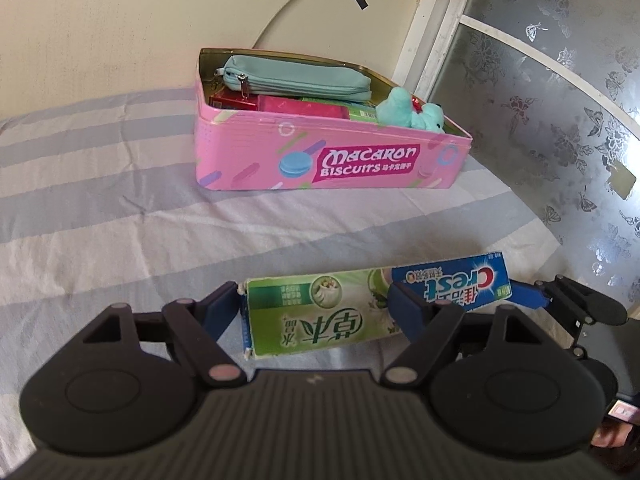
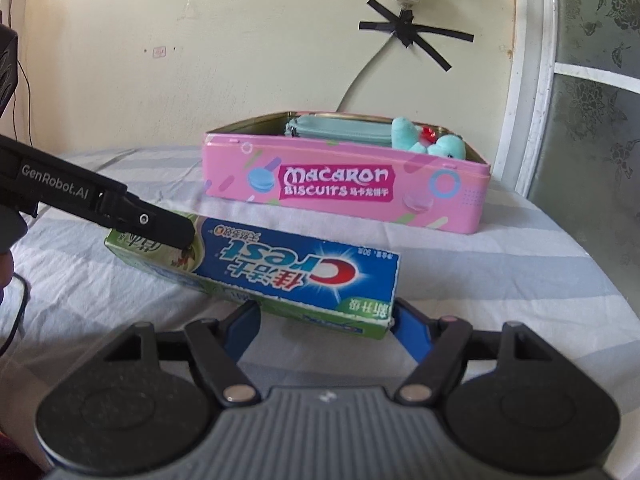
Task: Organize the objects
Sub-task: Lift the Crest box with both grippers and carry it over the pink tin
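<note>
Nearest, the left gripper (image 1: 316, 312) clamped one end of the toothpaste box (image 1: 320, 316), its blue fingers (image 1: 408, 308) pressed on both long sides. The right gripper (image 2: 324, 320) clamped the other end of that box the same way, so the box hung between the two, just above the striped bed sheet (image 1: 120, 220). Farther back, toward the sheet's far edge by the wall, the open pink tin (image 1: 320, 160) sat holding a teal pouch (image 1: 296, 78), some small packets and a teal plush toy (image 1: 408, 110).
</note>
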The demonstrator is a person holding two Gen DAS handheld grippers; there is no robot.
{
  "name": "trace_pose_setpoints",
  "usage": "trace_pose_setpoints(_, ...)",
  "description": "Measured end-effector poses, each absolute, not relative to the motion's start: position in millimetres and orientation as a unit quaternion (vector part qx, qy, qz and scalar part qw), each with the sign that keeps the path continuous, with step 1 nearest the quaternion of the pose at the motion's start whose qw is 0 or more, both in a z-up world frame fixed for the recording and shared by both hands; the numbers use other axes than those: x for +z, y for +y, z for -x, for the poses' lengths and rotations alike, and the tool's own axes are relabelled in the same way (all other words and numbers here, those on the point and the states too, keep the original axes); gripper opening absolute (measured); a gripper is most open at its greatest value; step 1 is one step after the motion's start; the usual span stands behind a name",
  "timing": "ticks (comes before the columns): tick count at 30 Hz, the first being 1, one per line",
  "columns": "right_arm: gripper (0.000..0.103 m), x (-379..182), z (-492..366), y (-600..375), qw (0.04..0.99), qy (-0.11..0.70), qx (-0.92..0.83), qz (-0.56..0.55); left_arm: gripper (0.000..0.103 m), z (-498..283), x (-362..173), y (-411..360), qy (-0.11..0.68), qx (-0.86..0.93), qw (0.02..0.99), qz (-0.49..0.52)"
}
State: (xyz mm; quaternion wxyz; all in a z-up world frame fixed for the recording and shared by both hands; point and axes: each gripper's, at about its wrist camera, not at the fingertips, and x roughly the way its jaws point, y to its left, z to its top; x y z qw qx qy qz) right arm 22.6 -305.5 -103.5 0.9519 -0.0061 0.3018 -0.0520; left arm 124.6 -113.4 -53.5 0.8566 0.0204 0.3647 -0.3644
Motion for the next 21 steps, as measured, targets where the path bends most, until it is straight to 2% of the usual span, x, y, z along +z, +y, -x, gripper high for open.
trace_pose_setpoints(5, 0.077, -109.7, -27.7, -304.0, 0.95, 0.306, -0.057, -0.006, 0.084, -125.2, -54.5, -110.2, 0.357, -0.362, 0.861, -0.032)
trace_pose_setpoints(8, 0.081, -110.4, -30.0, -304.9, 0.95, 0.307, -0.054, -0.008, 0.092, -124.6, -53.2, -107.1, 0.342, -0.345, 0.872, -0.052)
trace_pose_setpoints(13, 0.088, -112.2, -32.4, -305.1, 0.952, 0.303, -0.049, -0.006, 0.093, -126.6, -53.4, -105.9, 0.335, -0.338, 0.877, -0.058)
trace_pose_setpoints(21, 0.09, -113.8, -31.7, -307.9, 0.954, 0.296, -0.038, -0.003, 0.097, -124.4, -53.2, -113.0, 0.328, -0.33, 0.883, -0.069)
